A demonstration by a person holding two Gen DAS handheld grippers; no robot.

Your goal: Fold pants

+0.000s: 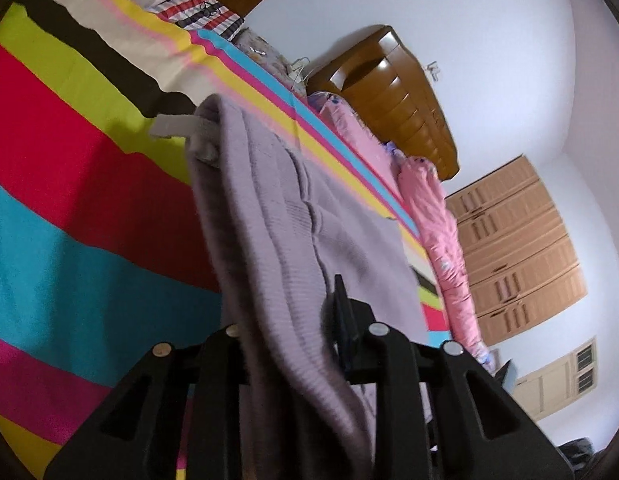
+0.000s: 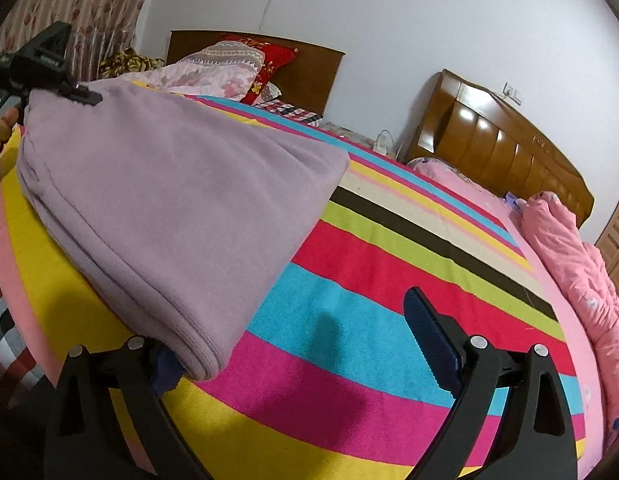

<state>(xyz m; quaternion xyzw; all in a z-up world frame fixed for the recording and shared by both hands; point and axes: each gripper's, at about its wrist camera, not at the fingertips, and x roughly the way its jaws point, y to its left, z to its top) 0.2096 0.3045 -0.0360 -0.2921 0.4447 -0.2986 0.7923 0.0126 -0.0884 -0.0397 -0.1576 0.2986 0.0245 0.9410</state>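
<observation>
At the far left of the right wrist view, the left hand-held gripper (image 2: 79,94) is seen on the top corner of the lilac pants (image 2: 169,200); its own view shows cloth between the jaws, though whether it is pinched cannot be told. The pants are folded over on the striped bed cover (image 2: 389,272), near the left edge. The right hand-held gripper (image 2: 293,344) is spread wide, with nothing gripped. A fold seems just laid; release and smoothing are probably called for next.
</observation>
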